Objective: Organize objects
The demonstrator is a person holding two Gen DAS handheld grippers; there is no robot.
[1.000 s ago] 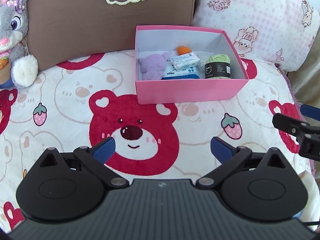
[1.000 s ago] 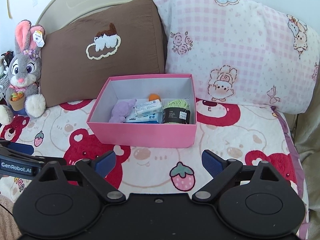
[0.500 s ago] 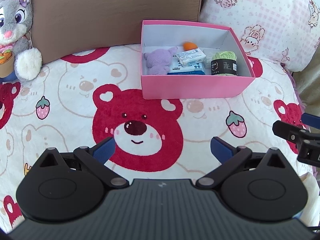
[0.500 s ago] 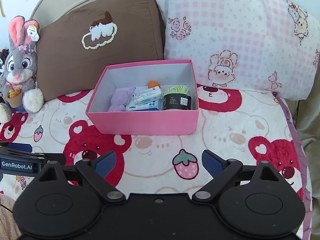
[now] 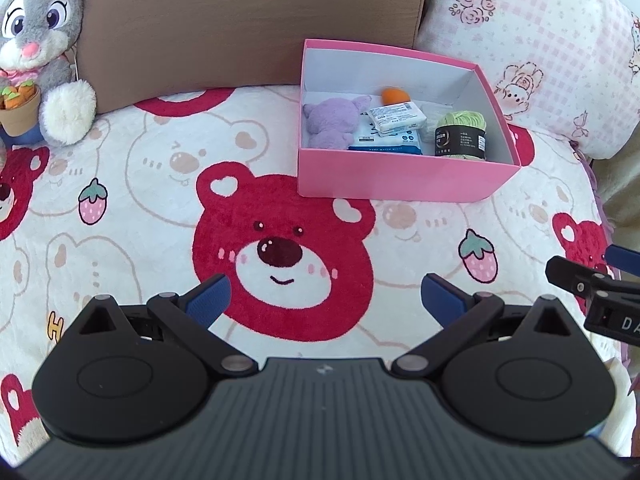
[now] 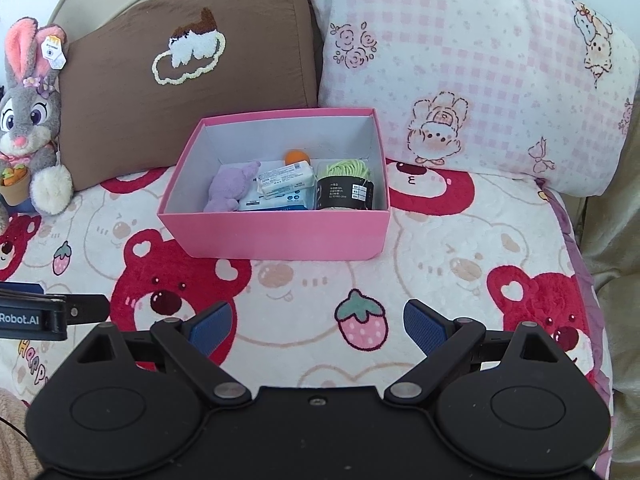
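Both views now sit closer to the pink box (image 6: pixel 276 232) (purple plush (image 6: pixel 228 192) and green yarn (image 6: pixel 346 184) inside), while left gripper (image 5: pixel 324 294) and right gripper (image 6: pixel 316 326) hover spread wide, holding nothing.

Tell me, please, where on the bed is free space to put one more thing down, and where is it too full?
Free: the blanket between the pink box and both open grippers, and the stretch between the box and the bunny plush. Inside the box, only the back strip is bare; plush toy, packets and yarn crowd its front.
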